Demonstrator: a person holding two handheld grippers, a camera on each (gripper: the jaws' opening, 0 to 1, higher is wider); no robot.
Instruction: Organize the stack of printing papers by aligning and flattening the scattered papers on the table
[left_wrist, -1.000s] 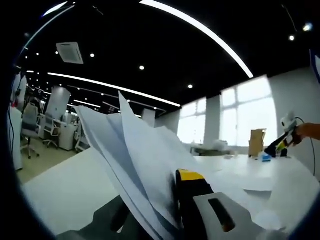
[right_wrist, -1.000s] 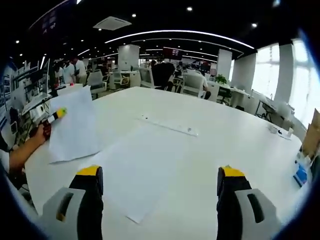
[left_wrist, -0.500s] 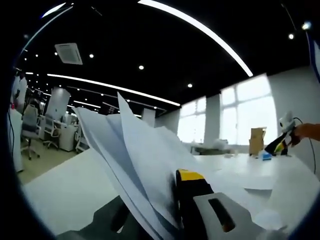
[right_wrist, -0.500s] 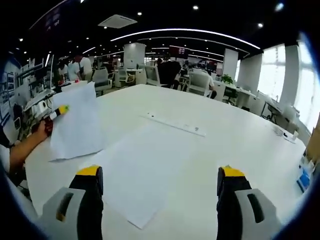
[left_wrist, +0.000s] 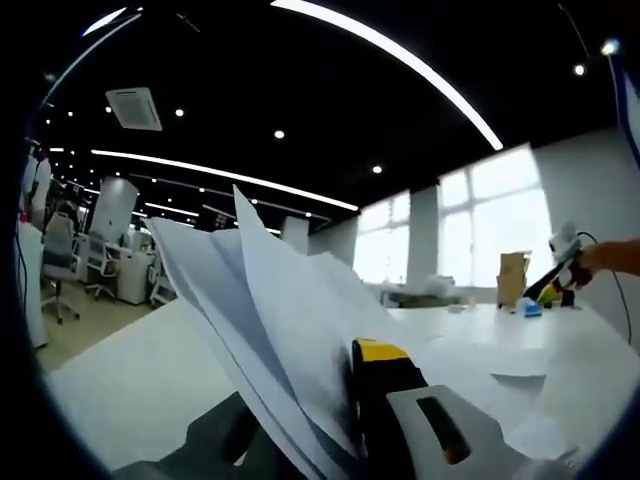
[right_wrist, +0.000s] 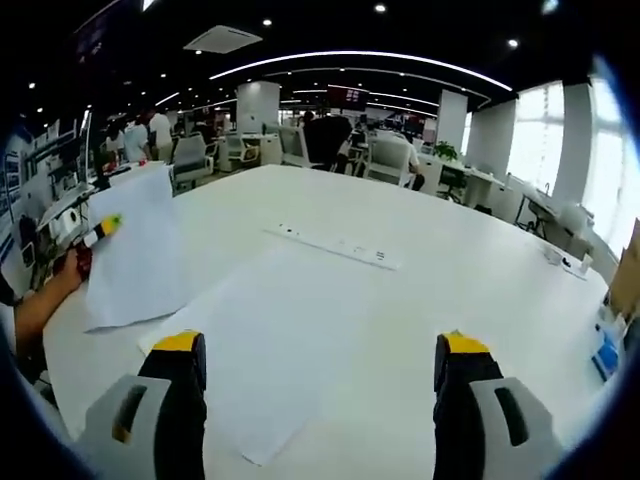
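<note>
My left gripper (left_wrist: 335, 395) is shut on a sheaf of white papers (left_wrist: 270, 310), which it holds up off the table, fanned and tilted; they hide its left jaw. In the right gripper view that same sheaf (right_wrist: 130, 260) hangs at the left edge of the table, with the left gripper (right_wrist: 100, 230) in a person's hand. A flat spread of white papers (right_wrist: 290, 340) lies on the white table (right_wrist: 450, 280), just ahead of my right gripper (right_wrist: 320, 350). The right gripper is open, its jaws wide apart with nothing between them. It also appears as the right gripper (left_wrist: 555, 280) far right in the left gripper view.
A long flat strip (right_wrist: 335, 247) is set in the table beyond the spread. A blue item (right_wrist: 605, 350) and a cardboard box (left_wrist: 513, 280) stand at the table's far side. Office chairs and desks (right_wrist: 300, 150) with people fill the background.
The right gripper view has shifted slightly, so the held sheaf sits a little further left in it. The grip on the papers and the open right jaws are unchanged.
</note>
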